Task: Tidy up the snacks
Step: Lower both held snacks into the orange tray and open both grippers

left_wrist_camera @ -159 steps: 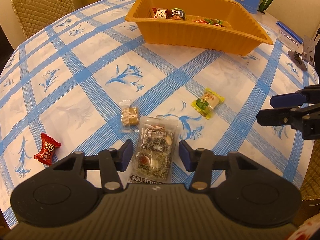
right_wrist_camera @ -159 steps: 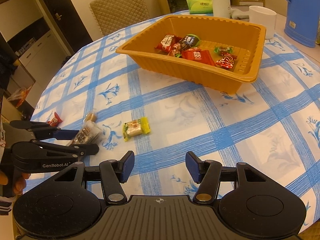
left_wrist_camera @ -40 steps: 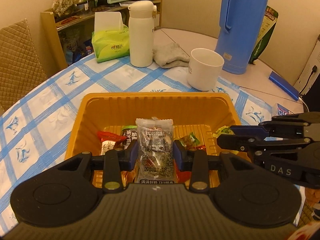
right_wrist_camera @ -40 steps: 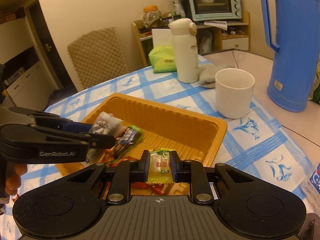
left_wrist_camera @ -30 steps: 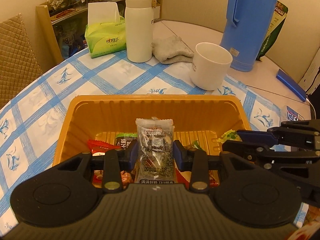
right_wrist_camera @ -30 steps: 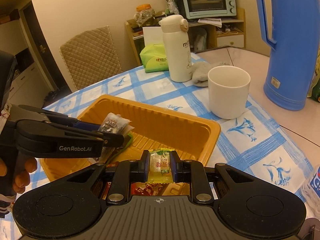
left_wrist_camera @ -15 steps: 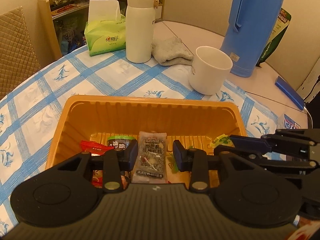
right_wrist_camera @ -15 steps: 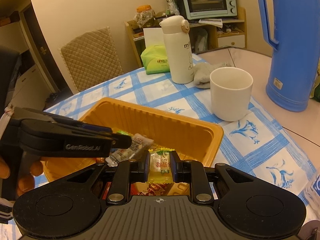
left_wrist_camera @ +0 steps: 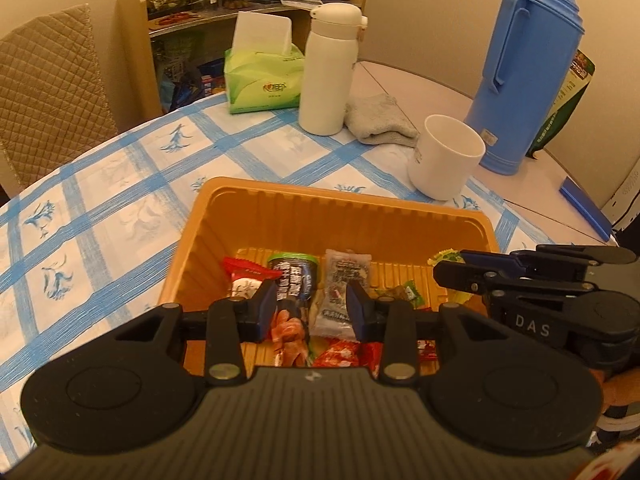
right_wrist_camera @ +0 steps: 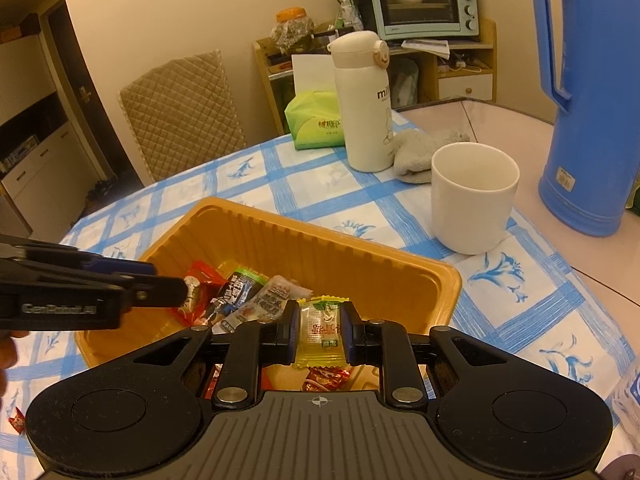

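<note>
An orange tray [left_wrist_camera: 340, 196] [right_wrist_camera: 320, 236] holds several wrapped snacks. Among them lies a clear packet of dark seeds [left_wrist_camera: 342, 280] [right_wrist_camera: 266, 300], flat on the tray floor beside a green-black packet [left_wrist_camera: 292, 276] and a red wrapper [left_wrist_camera: 244, 270]. My left gripper [left_wrist_camera: 311, 308] [right_wrist_camera: 168, 286] hovers over the tray's near side, open, with nothing between its pads. My right gripper [right_wrist_camera: 320, 328] [left_wrist_camera: 448, 268] is shut on a yellow-green candy [right_wrist_camera: 320, 332] [left_wrist_camera: 446, 257] above the tray's right end.
Behind the tray stand a white mug [left_wrist_camera: 446, 164], a blue thermos jug [left_wrist_camera: 524, 68], a white flask [left_wrist_camera: 328, 68], a green tissue pack [left_wrist_camera: 260, 84] and a grey cloth [left_wrist_camera: 378, 120]. A quilted chair [left_wrist_camera: 44, 88] is at the table's far left. A red candy [right_wrist_camera: 16, 416] lies on the tablecloth.
The left gripper let go of the seed packet, which dropped flat into the tray, and the gripper drew back and rose a little. The right gripper kept still with its candy.
</note>
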